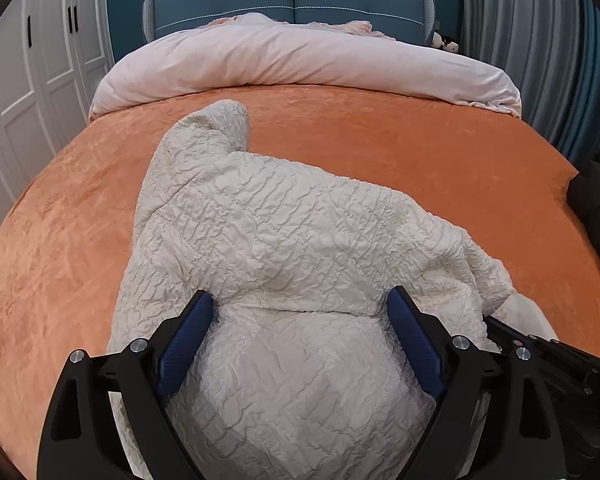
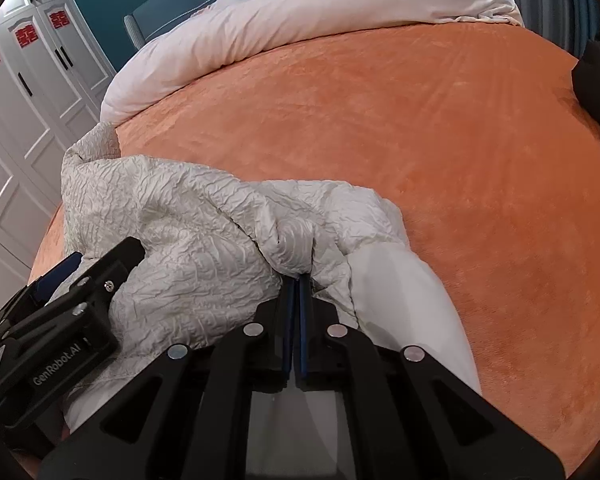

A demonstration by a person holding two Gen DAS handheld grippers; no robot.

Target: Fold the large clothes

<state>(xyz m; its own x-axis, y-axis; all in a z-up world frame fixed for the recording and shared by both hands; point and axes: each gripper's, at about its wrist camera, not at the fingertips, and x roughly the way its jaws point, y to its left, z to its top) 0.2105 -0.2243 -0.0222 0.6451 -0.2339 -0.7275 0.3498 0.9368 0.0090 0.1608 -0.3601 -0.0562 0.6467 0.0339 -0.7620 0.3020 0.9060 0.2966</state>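
Right gripper (image 2: 300, 276) pinches a bunched fold of the cream quilted jacket (image 1: 284, 232), anchoring it; left gripper (image 1: 300, 312) stands wide, empty. Jacket lies crumpled near-left on the orange bedspread (image 1: 420, 152).

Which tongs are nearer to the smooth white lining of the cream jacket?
Right. The right tongs are shut on the cream jacket beside the white lining; the left tongs stand open over the quilted side.
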